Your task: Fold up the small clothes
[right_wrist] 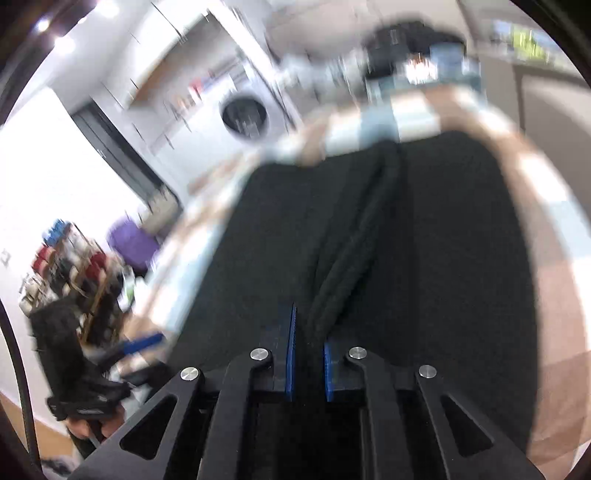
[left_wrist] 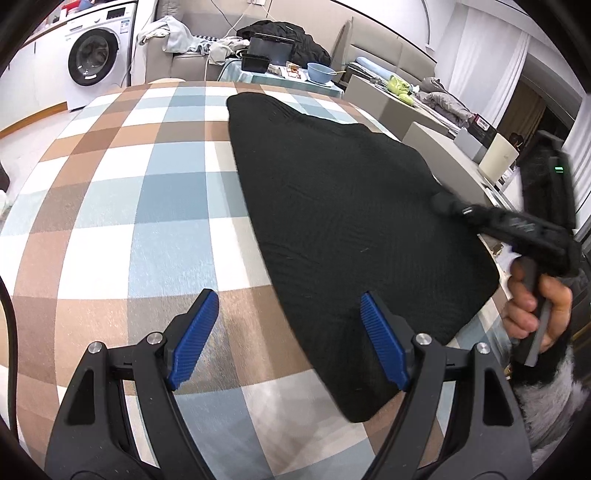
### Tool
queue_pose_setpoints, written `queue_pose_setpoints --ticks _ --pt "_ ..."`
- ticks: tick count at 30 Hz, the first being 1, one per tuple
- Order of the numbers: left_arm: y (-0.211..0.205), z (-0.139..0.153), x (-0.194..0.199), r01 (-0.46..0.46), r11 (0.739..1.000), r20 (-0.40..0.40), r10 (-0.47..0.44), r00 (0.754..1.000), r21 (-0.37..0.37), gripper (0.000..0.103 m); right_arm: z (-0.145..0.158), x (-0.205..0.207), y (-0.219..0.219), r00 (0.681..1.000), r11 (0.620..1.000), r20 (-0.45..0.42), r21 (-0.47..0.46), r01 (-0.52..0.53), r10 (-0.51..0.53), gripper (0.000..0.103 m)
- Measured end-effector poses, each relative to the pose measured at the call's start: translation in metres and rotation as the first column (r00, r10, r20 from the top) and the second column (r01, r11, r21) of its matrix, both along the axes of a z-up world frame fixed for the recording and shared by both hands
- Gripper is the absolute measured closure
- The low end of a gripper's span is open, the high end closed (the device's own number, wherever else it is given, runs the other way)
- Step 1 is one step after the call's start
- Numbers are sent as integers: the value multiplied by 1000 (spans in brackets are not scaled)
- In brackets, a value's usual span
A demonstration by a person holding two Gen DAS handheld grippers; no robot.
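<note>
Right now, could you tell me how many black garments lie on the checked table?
1. The black garment lies spread on the table's right side, its right edge pinched by the right gripper; none else shows.

A checked cloth point(left_wrist: 122, 206) in brown, blue and white squares covers the table. Behind it stands a white washing machine point(left_wrist: 98, 55) with a round dark door. A beige sofa point(left_wrist: 177, 55) carries heaped pale laundry point(left_wrist: 173, 33) and a black jacket point(left_wrist: 284, 35). Nearby sit a light blue bowl point(left_wrist: 319, 72) and a black box point(left_wrist: 255, 62)
</note>
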State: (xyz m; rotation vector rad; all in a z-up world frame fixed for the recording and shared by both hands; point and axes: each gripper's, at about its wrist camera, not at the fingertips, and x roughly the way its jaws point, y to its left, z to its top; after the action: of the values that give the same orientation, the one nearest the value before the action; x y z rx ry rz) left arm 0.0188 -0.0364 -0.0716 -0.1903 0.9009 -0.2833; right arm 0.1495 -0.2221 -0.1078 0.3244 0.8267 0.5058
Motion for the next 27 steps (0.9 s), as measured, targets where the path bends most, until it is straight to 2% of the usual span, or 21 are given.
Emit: queue_pose_setpoints --ticks 3,6,11,14,16,17,19,21,24,27 --pt "-1 -1 3 -3 1000 4 3 1000 0 26 -3 -1 -5 998 996 -45 -82 31 -35 91" --pt "-5 -4 9 -10 1000 5 10 1000 13 26 -25 5 -10 989 993 -134 -112 47 -62 86" --pt "-11 -9 23 -9 1000 -9 9 1000 -18 27 -11 -17 -22 995 989 -69 -134 65 -75 72" --pt "-16 -12 34 -7 999 -21 7 1000 -32 40 0 -28 -41 991 978 -25 -167 128 -134 64" --pt "-21 -16 43 -3 999 -36 2 999 -44 63 3 -33 -57 985 969 -16 -183 168 -174 63" --pt "-22 -18 47 -10 999 -43 7 999 -53 66 4 -35 -64 981 965 -15 -186 186 -192 63" --pt "-22 -18 49 -43 997 -26 42 999 -62 81 4 -38 -77 976 959 -20 -189 211 -218 63" --pt "-20 -19 51 -55 996 -16 54 998 -65 89 2 -40 -86 973 955 -27 -199 221 -231 63" --pt "-15 -18 50 -80 993 -2 80 997 -86 94 -8 -38 -84 972 948 -51 -239 209 -228 63" --pt "-12 -18 45 -108 992 14 109 994 -64 95 -21 -35 -75 979 951 -76 -263 162 -188 63"
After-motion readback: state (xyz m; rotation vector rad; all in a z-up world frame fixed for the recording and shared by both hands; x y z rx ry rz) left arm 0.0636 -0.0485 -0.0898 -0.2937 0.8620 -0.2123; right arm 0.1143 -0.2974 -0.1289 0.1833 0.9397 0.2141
